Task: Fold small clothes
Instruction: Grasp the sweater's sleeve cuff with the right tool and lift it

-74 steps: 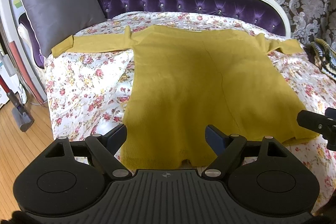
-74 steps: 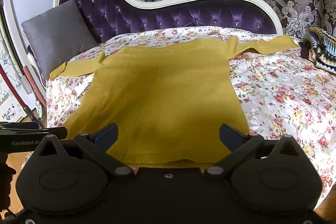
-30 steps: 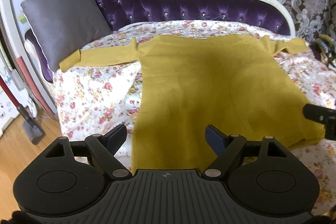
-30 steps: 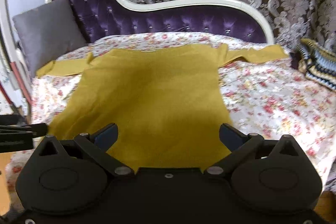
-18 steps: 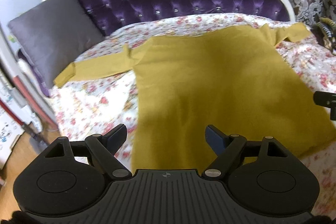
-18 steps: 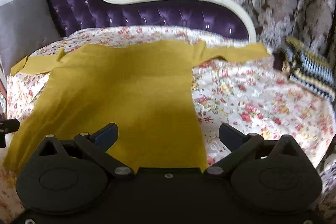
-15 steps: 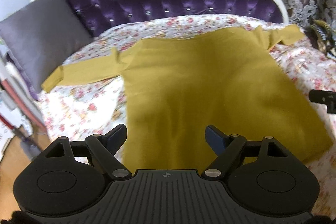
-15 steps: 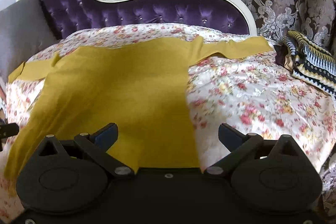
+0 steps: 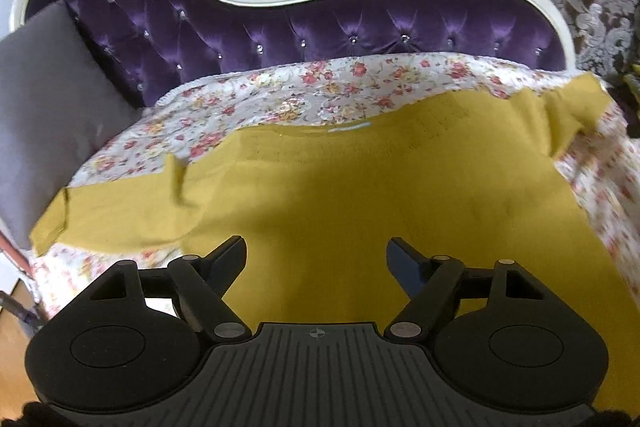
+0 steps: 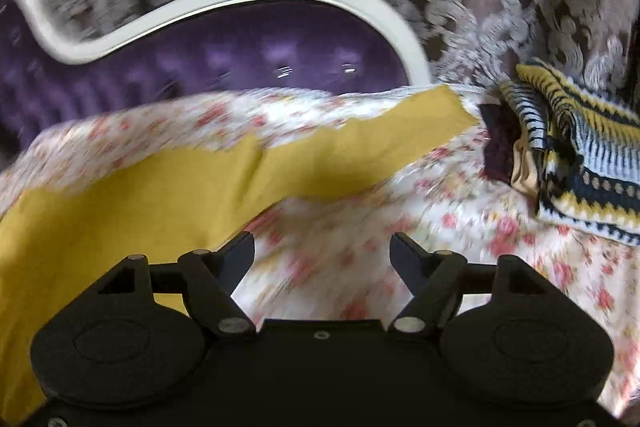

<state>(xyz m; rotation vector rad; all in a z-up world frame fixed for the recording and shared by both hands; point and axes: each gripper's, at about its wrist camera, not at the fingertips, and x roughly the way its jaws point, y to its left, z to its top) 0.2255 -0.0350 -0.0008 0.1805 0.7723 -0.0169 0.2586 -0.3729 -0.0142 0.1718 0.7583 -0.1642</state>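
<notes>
A mustard-yellow sweater lies flat on the floral bedspread, sleeves spread left and right. My left gripper is open and empty above the sweater's left side, below the armpit of the left sleeve. My right gripper is open and empty over the bedspread, just right of the sweater's body and below the right sleeve. The right wrist view is blurred.
A purple tufted headboard with a white frame runs along the back. A grey pillow leans at the left. A striped knitted garment lies at the right end of the bed. Patterned curtains hang behind.
Both grippers have moved forward over the bed toward the sweater's upper part. The right one has swung right, off the sweater body, toward the right sleeve. Both stay open.
</notes>
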